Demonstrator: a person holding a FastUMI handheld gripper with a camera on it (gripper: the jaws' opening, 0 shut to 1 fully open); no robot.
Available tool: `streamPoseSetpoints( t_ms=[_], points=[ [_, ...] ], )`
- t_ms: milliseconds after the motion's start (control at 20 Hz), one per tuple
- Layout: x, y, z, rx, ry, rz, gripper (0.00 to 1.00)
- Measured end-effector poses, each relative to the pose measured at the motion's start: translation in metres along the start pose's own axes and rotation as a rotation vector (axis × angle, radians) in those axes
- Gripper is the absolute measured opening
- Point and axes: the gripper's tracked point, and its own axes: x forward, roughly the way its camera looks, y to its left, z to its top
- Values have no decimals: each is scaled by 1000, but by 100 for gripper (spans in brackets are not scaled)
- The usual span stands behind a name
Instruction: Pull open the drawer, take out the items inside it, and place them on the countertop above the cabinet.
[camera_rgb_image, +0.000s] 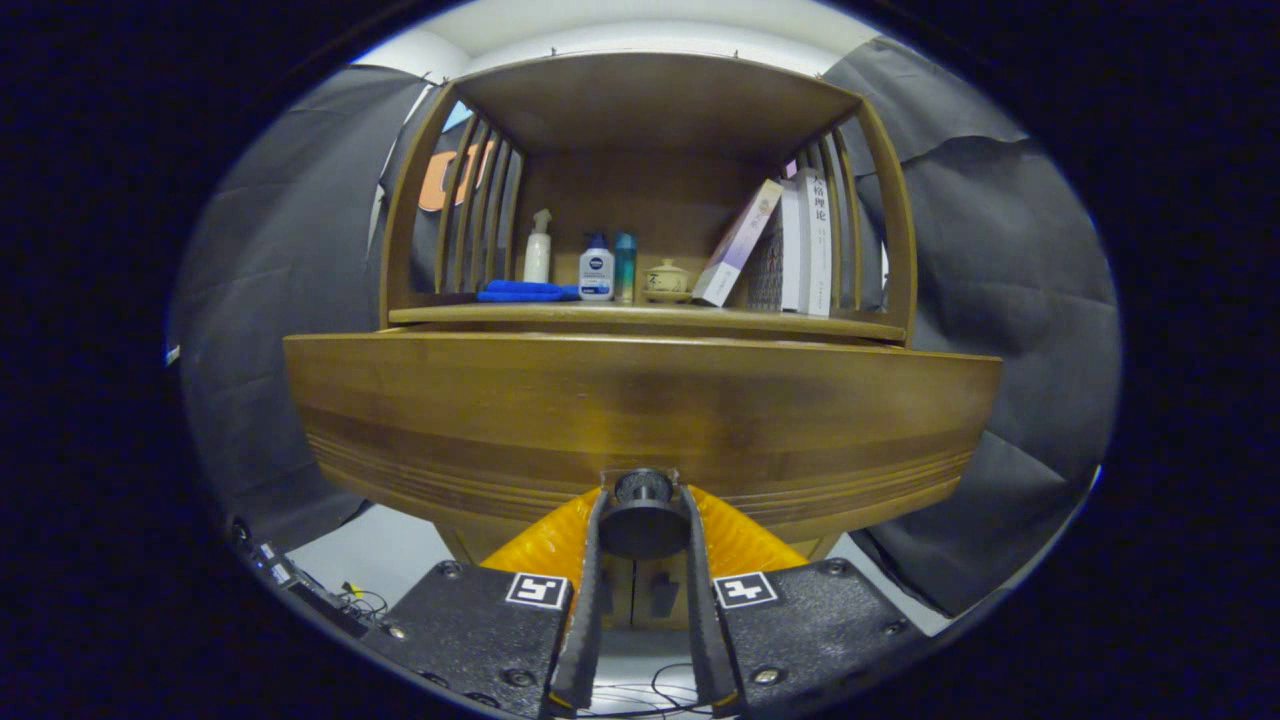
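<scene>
I'm clenching tongs (643, 520) on round dark drawer knob (643, 517), both fingers pressing its sides. Wooden drawer front (640, 420) bulging toward me, below bench (640, 318) carrying bottles and books. Risk: fingers slipping off smooth knob if pulling crooked.

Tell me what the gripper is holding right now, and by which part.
The gripper is shut on the drawer knob, the dark round pull at the bottom middle of the wooden drawer front, with one of the jaws on each side.
</scene>
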Motion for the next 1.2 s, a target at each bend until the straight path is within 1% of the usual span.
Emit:
streamPoseSetpoints(
  t_ms=[450,700,950,1200],
  points=[
    [-50,5,-20,31,29,14,40],
    [-69,7,-27,43,38,25,40],
    [-81,11,-33,44,41,40,40],
    [-81,11,-33,20,52,37,40]
  ],
)
